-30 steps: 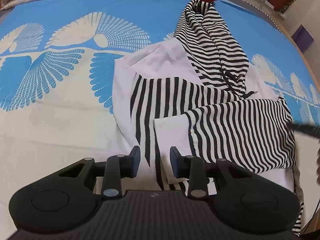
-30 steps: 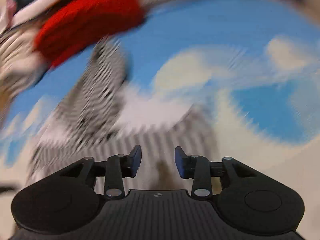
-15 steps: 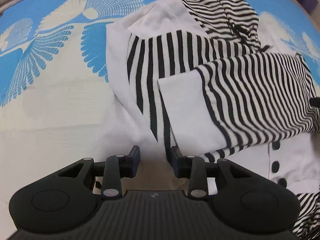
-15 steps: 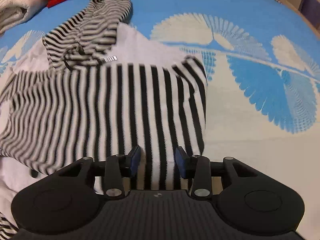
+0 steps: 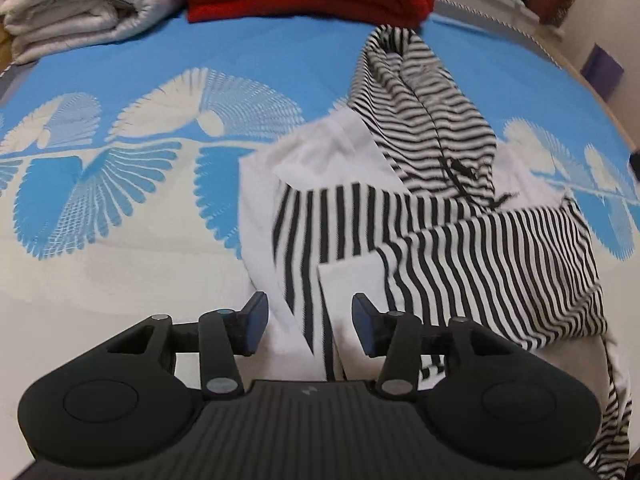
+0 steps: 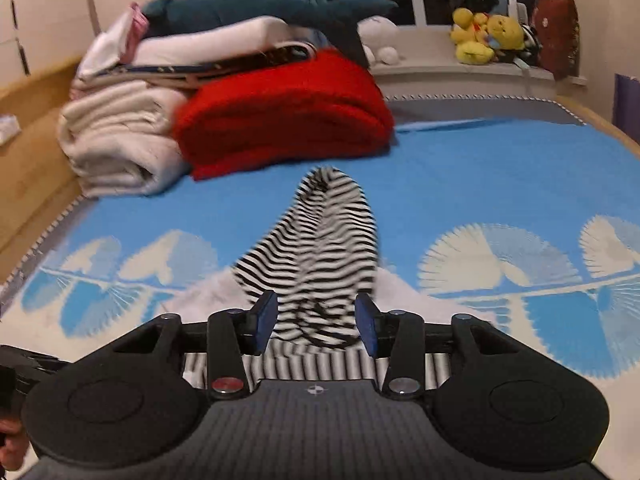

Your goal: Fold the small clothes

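Observation:
A small black-and-white striped hooded garment [image 5: 420,216] lies on the blue and cream bedspread [image 5: 120,200], sleeves folded across its body, hood [image 5: 420,92] pointing away. My left gripper [image 5: 308,326] is open and empty, raised above the garment's near left part. In the right wrist view the striped hood [image 6: 324,240] lies straight ahead. My right gripper [image 6: 316,322] is open and empty, held above the garment's body [image 6: 312,364].
A folded red blanket [image 6: 280,112] and a rolled cream blanket [image 6: 116,140] sit at the bed's far end, with stacked bedding [image 6: 200,48] behind. Plush toys [image 6: 488,36] sit on the window ledge. A wooden bed edge [image 6: 36,160] runs along the left.
Both grippers have lifted and pulled back from the garment, staying open. The right wrist view has tilted up from the striped body toward the hood and the blankets.

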A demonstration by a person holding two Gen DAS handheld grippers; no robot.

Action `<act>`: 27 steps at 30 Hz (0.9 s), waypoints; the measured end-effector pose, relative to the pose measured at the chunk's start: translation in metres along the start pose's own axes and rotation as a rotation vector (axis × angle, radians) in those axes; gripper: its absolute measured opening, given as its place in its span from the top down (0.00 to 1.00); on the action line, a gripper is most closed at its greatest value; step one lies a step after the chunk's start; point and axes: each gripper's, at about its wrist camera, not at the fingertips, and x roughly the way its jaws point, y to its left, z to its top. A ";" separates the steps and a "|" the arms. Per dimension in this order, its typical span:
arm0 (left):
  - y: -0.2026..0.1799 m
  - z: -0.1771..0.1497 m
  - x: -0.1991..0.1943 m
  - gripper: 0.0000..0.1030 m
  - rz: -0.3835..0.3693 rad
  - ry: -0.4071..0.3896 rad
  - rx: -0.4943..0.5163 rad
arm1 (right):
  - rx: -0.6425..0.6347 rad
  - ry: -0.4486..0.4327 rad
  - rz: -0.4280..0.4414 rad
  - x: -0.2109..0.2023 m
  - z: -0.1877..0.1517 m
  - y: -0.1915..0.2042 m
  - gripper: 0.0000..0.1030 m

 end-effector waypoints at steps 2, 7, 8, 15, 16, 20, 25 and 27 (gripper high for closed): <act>0.005 0.001 -0.003 0.42 0.009 -0.026 -0.018 | -0.012 -0.002 0.007 0.006 -0.011 0.001 0.53; 0.009 0.009 -0.014 0.26 0.033 -0.119 -0.011 | -0.041 0.025 -0.073 0.028 -0.013 0.003 0.53; 0.009 0.011 -0.016 0.23 0.032 -0.141 -0.016 | -0.030 0.023 -0.079 0.031 -0.012 0.002 0.53; 0.000 0.024 -0.031 0.21 0.058 -0.252 -0.013 | -0.052 -0.001 -0.063 0.038 -0.010 0.010 0.53; -0.001 0.025 -0.031 0.21 0.059 -0.253 -0.016 | -0.060 -0.011 -0.063 0.036 -0.008 0.011 0.53; 0.000 0.031 -0.028 0.21 0.043 -0.235 -0.055 | -0.081 -0.036 -0.076 0.030 -0.004 0.011 0.53; 0.004 0.035 -0.025 0.21 0.034 -0.219 -0.094 | -0.063 -0.028 -0.096 0.030 -0.003 0.000 0.53; 0.002 0.035 -0.023 0.21 0.035 -0.214 -0.092 | -0.055 -0.026 -0.104 0.030 -0.003 -0.004 0.53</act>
